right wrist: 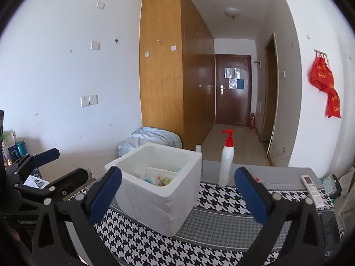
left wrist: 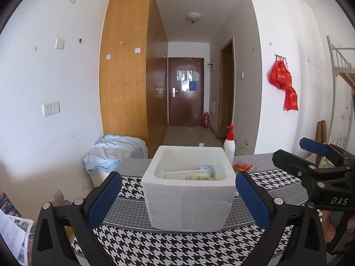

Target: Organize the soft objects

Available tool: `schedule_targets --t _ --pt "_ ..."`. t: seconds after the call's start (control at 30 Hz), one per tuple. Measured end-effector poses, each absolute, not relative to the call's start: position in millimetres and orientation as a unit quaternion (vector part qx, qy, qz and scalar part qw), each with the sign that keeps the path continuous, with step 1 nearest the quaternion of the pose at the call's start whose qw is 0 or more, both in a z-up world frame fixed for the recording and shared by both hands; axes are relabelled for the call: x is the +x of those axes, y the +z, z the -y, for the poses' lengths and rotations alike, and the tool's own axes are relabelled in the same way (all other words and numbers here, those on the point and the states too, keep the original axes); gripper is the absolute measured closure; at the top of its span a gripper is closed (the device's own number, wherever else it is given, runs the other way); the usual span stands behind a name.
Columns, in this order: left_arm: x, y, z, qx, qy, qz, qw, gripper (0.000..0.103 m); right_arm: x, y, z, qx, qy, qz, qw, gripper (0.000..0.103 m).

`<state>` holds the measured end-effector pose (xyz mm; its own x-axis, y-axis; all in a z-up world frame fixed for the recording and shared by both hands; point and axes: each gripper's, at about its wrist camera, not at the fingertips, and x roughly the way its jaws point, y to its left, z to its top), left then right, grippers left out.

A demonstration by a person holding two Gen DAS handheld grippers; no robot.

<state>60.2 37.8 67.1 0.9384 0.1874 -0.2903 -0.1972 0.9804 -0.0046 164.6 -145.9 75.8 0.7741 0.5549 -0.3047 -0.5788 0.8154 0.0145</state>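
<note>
Left gripper (left wrist: pixel 178 196) has its jaws spread wide with nothing between the blue pads, and they frame the white foam box (left wrist: pixel 188 190) dead ahead on the houndstooth cloth (left wrist: pixel 177 246). Right gripper (right wrist: pixel 177 196) is spread just as wide, also empty-handed, with the same box sitting left of centre in its view, well clear of both fingers. Inside the box lie the soft things (right wrist: pixel 160 178): a pale flat packet, something light blue, a colourful pouch, all low against the inner wall. Which piece lies on top is hard to tell. Just behind the box at its right corner stands a white pump bottle with a red head (right wrist: pixel 226 161), upright on the grey table (right wrist: pixel 279 175). An orange-red packet (left wrist: pixel 243 166) lies on the table beside the bottle. Far right, a white remote control (right wrist: pixel 311 188) rests at the cloth's edge. Beyond the table, crumpled light-blue fabric (left wrist: pixel 113 150) heaps against the wooden wardrobe (left wrist: pixel 126 66).
</note>
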Motion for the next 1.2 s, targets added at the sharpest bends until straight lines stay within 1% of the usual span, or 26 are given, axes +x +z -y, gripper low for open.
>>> schedule_targets --t 0.7,1.2 --pt "41 52 -27 -0.012 0.082 -0.122 0.989 0.001 145 58 164 -0.021 0.288 -0.141 0.947 0.000" --pt "35 30 -24 -0.014 0.066 -0.104 0.992 0.001 126 38 173 -0.009 0.261 -0.105 0.959 0.000"
